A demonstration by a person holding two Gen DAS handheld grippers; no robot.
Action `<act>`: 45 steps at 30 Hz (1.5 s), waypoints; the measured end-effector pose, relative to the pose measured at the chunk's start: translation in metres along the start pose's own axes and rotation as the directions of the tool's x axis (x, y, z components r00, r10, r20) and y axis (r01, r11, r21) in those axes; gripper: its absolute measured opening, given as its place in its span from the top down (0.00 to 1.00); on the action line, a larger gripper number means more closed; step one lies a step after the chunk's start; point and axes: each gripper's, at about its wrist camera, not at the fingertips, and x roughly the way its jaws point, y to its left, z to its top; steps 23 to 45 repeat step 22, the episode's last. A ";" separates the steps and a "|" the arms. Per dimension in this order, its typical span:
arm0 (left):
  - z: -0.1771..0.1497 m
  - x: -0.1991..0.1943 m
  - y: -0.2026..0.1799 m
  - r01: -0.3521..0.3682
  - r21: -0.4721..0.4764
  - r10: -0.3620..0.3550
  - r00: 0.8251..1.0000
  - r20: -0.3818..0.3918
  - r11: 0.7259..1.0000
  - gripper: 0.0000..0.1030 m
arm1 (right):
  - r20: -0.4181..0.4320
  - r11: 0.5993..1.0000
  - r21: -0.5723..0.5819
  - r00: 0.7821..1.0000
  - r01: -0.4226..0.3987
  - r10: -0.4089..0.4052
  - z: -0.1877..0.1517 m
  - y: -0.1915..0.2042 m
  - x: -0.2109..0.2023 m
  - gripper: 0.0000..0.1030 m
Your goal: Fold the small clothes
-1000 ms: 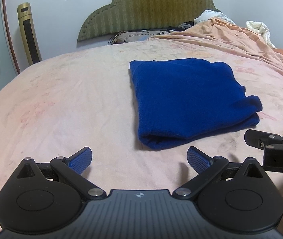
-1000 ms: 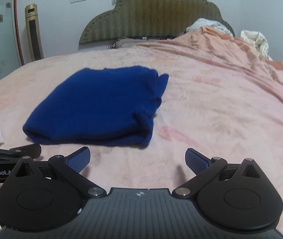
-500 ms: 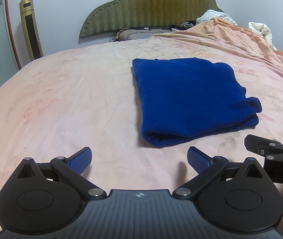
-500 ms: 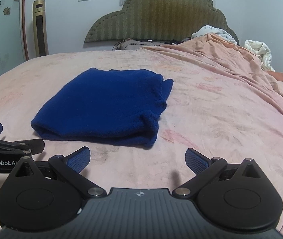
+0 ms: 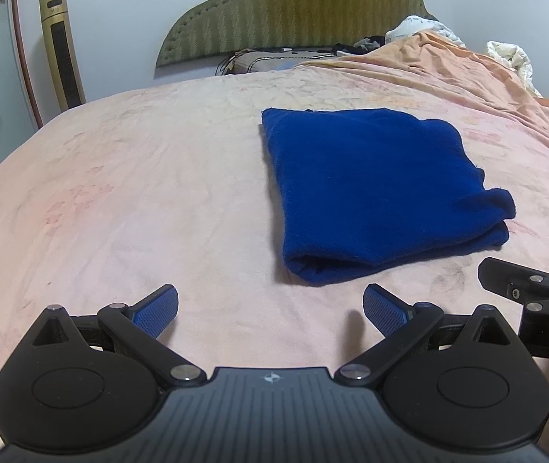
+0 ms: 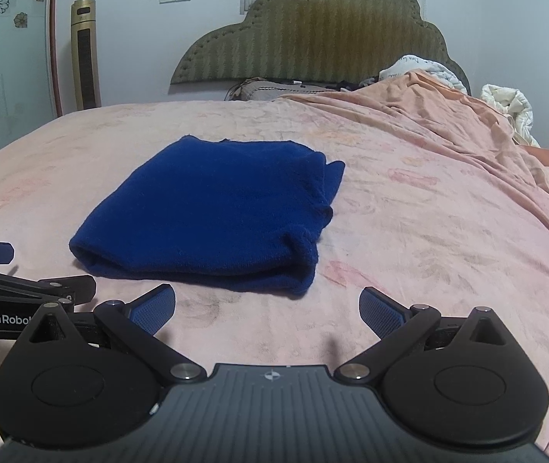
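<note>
The left claw (image 5: 270, 310) is hanging released over the pink bedsheet (image 5: 139, 200), with the folded blue sweater (image 5: 375, 189) lying flat just ahead and to its right, untouched. The right claw (image 6: 266, 310) is also gaping wide with nothing in it, the sweater lying ahead and slightly to its left. Behind, a gold tower fan (image 6: 86, 54) is standing by the wall, left of the green headboard (image 6: 313, 34) and the rumpled orange blanket (image 6: 448, 115).

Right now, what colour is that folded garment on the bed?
Deep royal blue, plain; the folded garment shows best in the right wrist view.
</note>
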 end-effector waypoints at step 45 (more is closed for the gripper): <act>0.005 0.001 0.003 0.000 0.026 0.000 1.000 0.011 1.000 0.00 | -0.008 0.999 0.015 1.000 -0.028 0.028 0.001 -0.005 0.002 0.00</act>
